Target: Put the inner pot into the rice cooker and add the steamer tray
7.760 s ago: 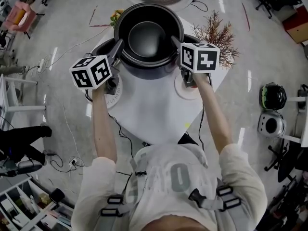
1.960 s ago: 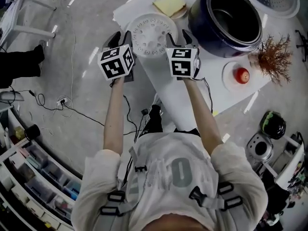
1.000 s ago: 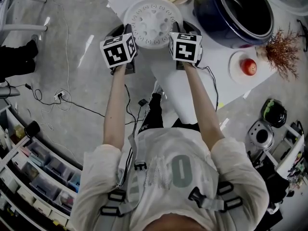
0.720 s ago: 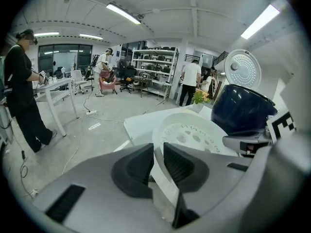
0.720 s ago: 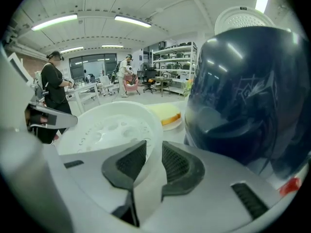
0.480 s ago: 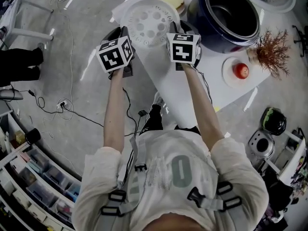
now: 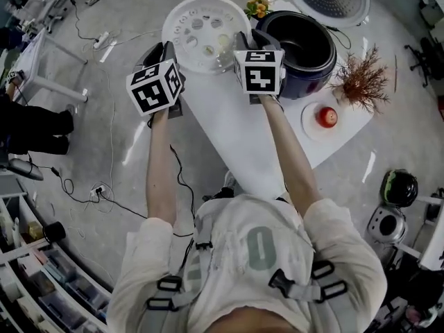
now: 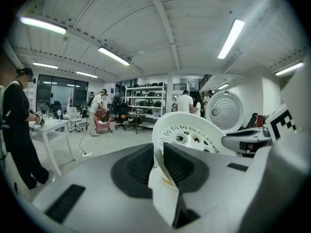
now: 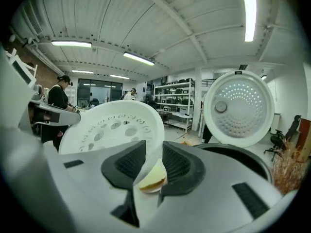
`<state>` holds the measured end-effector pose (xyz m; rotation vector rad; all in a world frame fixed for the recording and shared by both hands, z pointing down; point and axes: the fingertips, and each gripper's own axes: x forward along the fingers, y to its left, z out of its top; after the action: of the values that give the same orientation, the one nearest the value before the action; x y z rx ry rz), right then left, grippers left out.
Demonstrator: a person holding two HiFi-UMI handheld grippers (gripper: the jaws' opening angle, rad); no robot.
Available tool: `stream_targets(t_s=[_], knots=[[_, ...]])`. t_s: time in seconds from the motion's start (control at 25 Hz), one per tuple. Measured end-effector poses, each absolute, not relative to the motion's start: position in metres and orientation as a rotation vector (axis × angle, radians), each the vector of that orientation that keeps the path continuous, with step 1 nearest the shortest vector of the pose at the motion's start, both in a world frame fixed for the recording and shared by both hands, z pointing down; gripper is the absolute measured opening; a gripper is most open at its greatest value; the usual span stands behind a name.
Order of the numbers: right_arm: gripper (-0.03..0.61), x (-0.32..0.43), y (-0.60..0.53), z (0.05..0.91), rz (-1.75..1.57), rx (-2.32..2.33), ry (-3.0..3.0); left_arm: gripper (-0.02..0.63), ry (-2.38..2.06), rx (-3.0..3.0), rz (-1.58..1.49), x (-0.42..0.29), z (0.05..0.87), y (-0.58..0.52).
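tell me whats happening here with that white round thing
A person holds the white steamer tray by opposite sides of its rim, with the left hand-held gripper and the right hand-held gripper each clamped on it. The tray hangs in the air to the left of the open rice cooker, not yet placed in it. The inner pot appears to sit inside the cooker already.

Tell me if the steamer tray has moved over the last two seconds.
Yes. Clamped by its rim between the left gripper and right gripper, the steamer tray has risen off the table and now hangs close beside the rice cooker.
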<state>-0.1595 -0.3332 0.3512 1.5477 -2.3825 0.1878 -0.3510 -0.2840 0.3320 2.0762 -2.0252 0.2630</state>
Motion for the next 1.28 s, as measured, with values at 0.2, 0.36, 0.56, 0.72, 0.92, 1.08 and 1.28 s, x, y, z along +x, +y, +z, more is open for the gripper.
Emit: stream_targets(t_s=[0.2, 0.36, 0.56, 0.72, 0.92, 1.08, 1.28], knots=[[0.118, -0.104, -0.342, 0.298, 0.098, 1.667, -2.361, 0.074, -2.007, 2.232, 0.222, -0.297, 0.275, -0.304], [0.121, -0.055, -0.342, 0.279, 0.070, 1.745, -2.317, 0.074, -1.952, 2.326, 0.227, -0.249, 0.256, -0.317], [0.124, 0.017, -0.347, 0.286, 0.106, 1.822, -2.201, 0.075, -1.835, 2.424, 0.284, -0.178, 0.259, -0.340], [0.124, 0.060, -0.353, 0.309, 0.177, 1.841, -2.132, 0.075, -1.748, 2.448, 0.354, -0.133, 0.282, -0.358], [0.129, 0.085, -0.350, 0.333, 0.236, 1.826, -2.083, 0.075, -1.670, 2.424, 0.468, -0.107, 0.311, -0.369], [0.129, 0.094, -0.352, 0.344, 0.243, 1.808, -2.063, 0.075, -1.644, 2.409, 0.522, -0.098, 0.326, -0.372], [0.130, 0.096, -0.355, 0.355, 0.265, 1.791, -2.053, 0.075, -1.645, 2.389, 0.575, -0.095, 0.338, -0.375]])
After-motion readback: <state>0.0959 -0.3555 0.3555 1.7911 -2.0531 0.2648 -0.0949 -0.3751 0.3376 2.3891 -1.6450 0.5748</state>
